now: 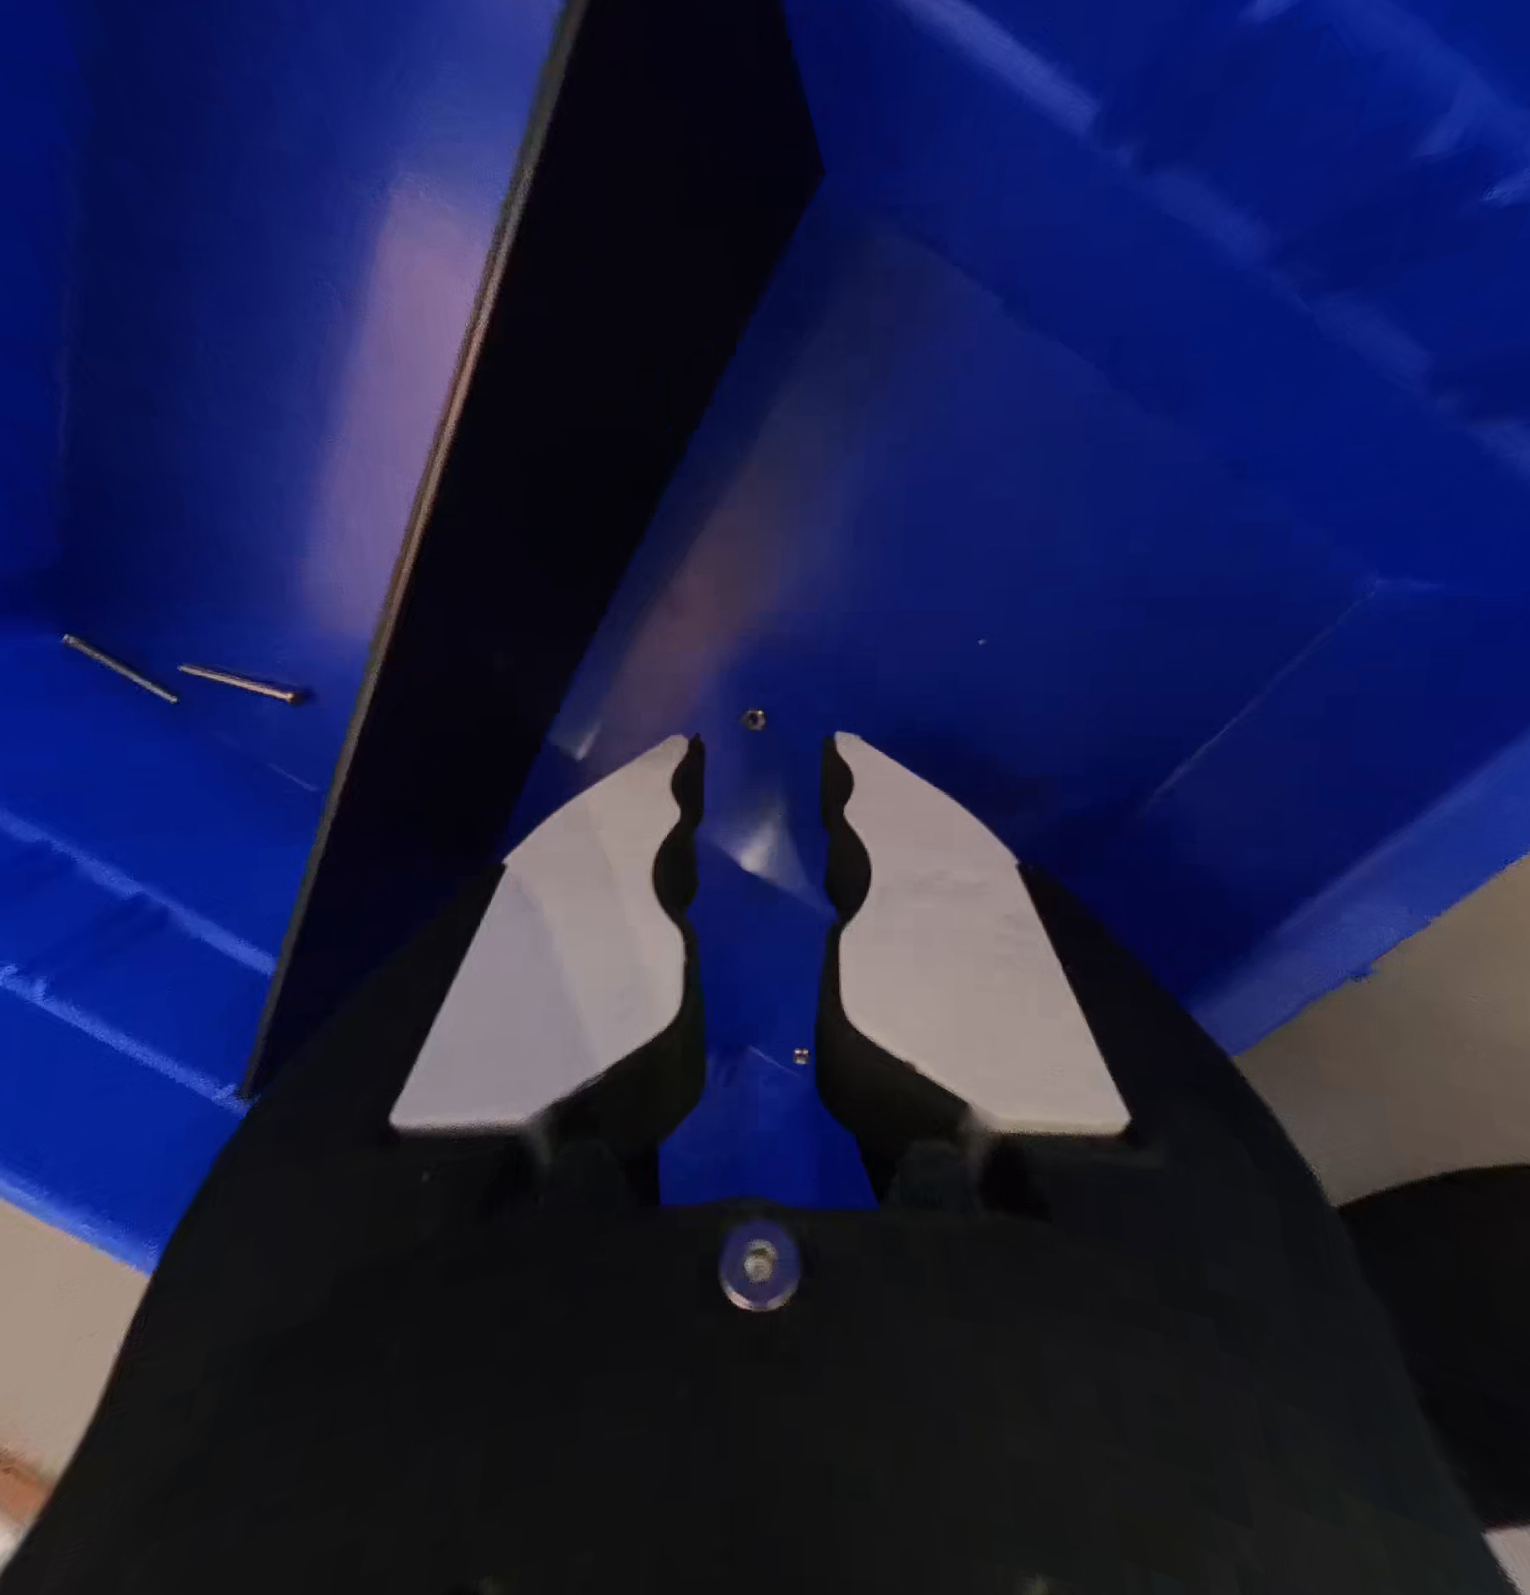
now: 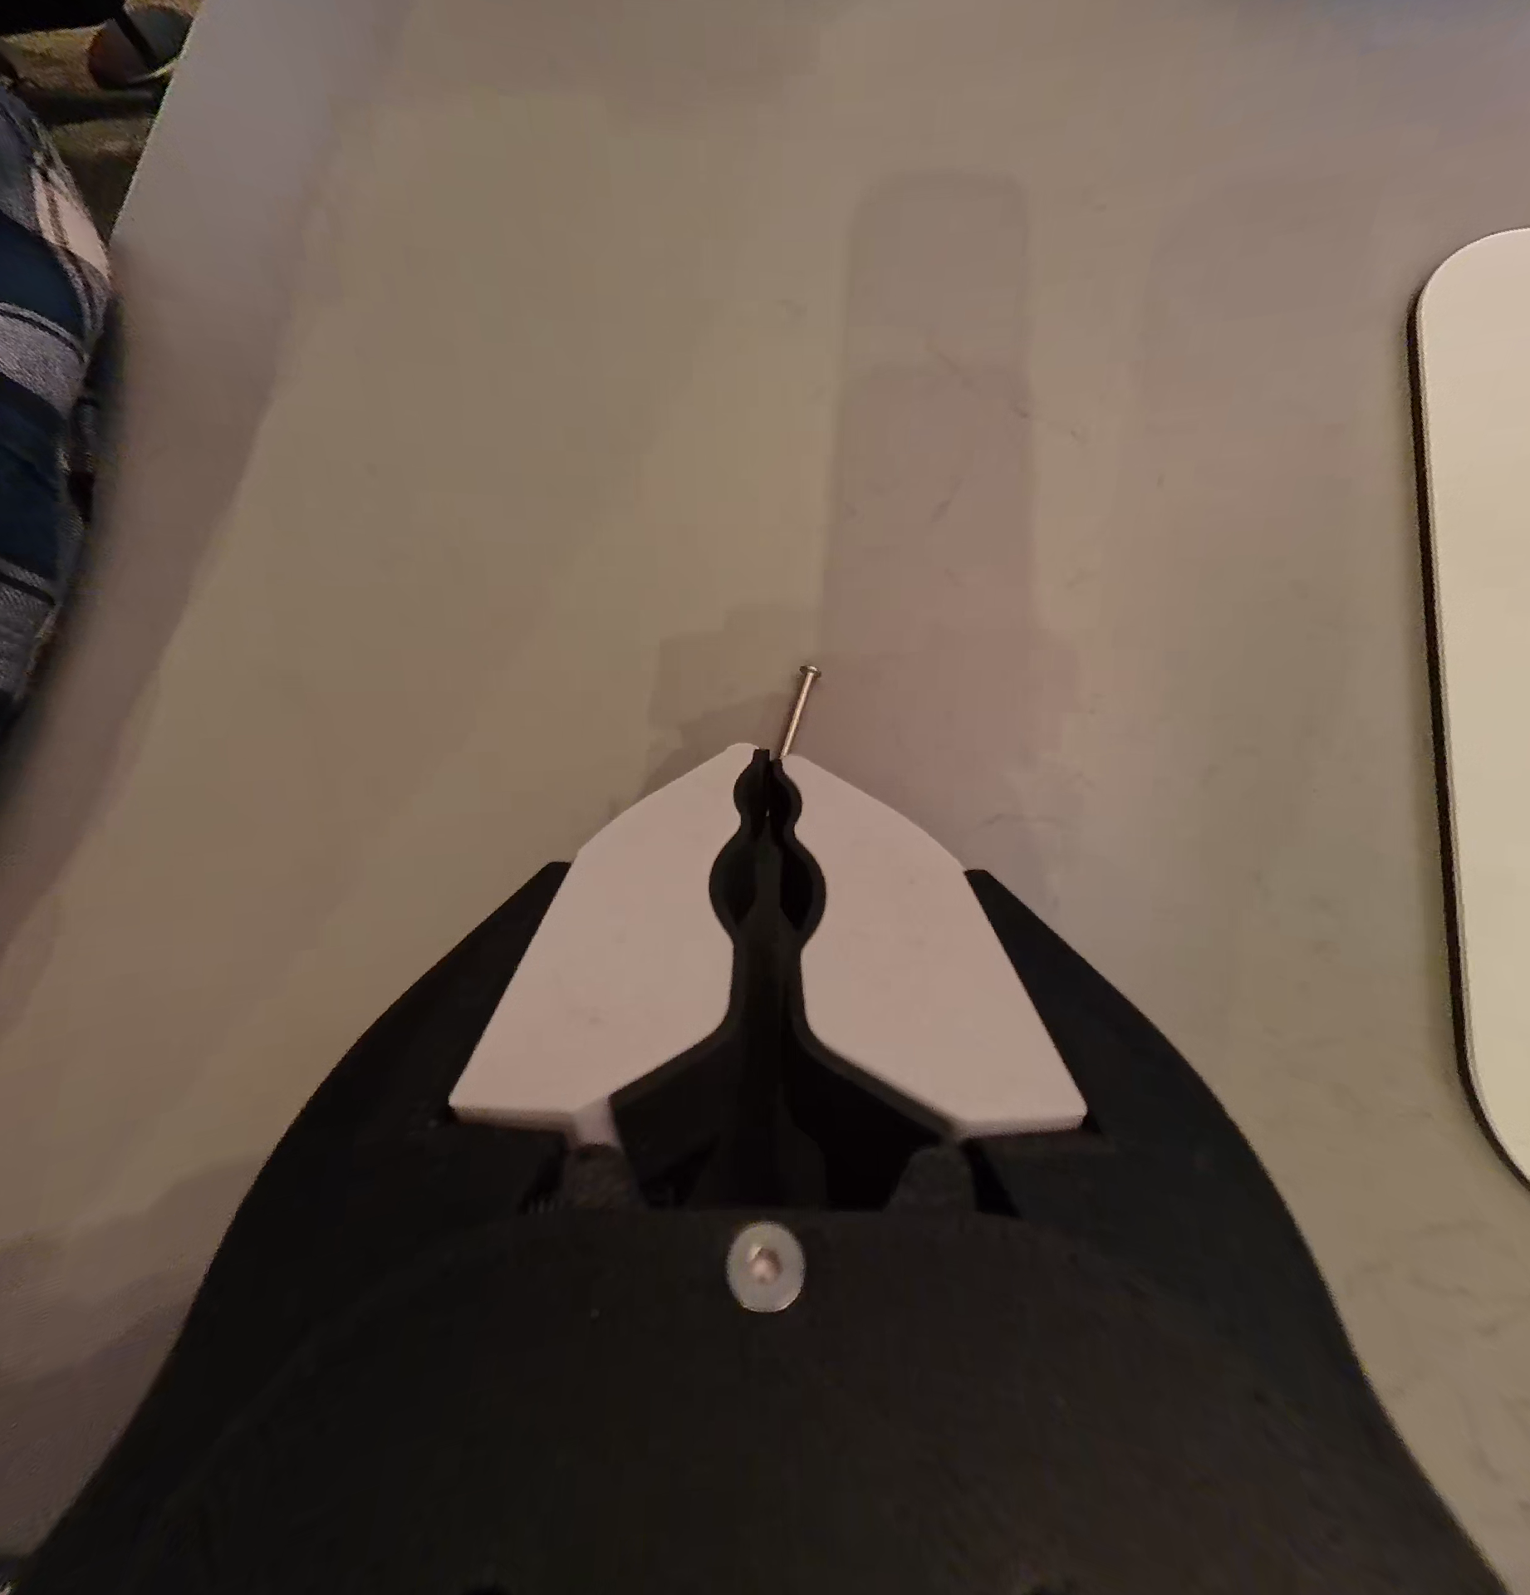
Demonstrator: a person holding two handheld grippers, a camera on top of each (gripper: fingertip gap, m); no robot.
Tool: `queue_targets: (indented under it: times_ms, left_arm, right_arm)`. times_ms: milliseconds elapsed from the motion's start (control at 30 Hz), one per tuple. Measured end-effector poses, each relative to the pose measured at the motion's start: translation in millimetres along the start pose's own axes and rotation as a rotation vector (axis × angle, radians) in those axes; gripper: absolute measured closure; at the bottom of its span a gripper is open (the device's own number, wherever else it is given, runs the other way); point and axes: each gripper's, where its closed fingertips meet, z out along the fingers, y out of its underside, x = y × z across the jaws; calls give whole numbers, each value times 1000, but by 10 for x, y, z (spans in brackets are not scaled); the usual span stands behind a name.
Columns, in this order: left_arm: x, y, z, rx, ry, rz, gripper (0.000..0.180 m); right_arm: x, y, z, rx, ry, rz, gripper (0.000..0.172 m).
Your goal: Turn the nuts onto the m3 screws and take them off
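My left gripper (image 1: 760,749) is open inside the right compartment of a blue bin (image 1: 1089,518). A small metal nut (image 1: 752,718) lies on the bin floor just beyond the fingertips, untouched. A second small nut (image 1: 800,1055) lies lower down, between the fingers. A black divider (image 1: 572,431) splits the bin. Two thin metal screws (image 1: 119,667) (image 1: 242,684) lie in the left compartment. My right gripper (image 2: 770,758) is shut on a thin metal screw (image 2: 799,709). The screw sticks out forward from the fingertips, head away from me, above the beige table (image 2: 485,431).
A white board with a dark edge (image 2: 1504,690) lies on the table at the right. Plaid blue and white cloth (image 2: 19,431) shows past the table's left edge. A dark object (image 1: 1452,1295) sits beside the bin at the lower right. The tips of one gripper are about 45 centimeters away from the tips of the other.
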Motion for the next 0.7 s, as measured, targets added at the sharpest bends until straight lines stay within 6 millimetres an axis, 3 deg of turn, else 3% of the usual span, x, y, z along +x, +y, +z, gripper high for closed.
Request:
queue_targets:
  times_ms: [167,400,700]
  left_arm:
    - [-10,-3,144,-33,23,14,159]
    - [33,-9,162,-46,74,-8,174]
    - [47,-3,167,-19,80,-31,177]
  right_arm:
    - [-5,-3,3,0,-1,0,172]
    - [-13,-5,9,0,-2,-1,172]
    - [-23,-6,17,-1,0,-6,172]
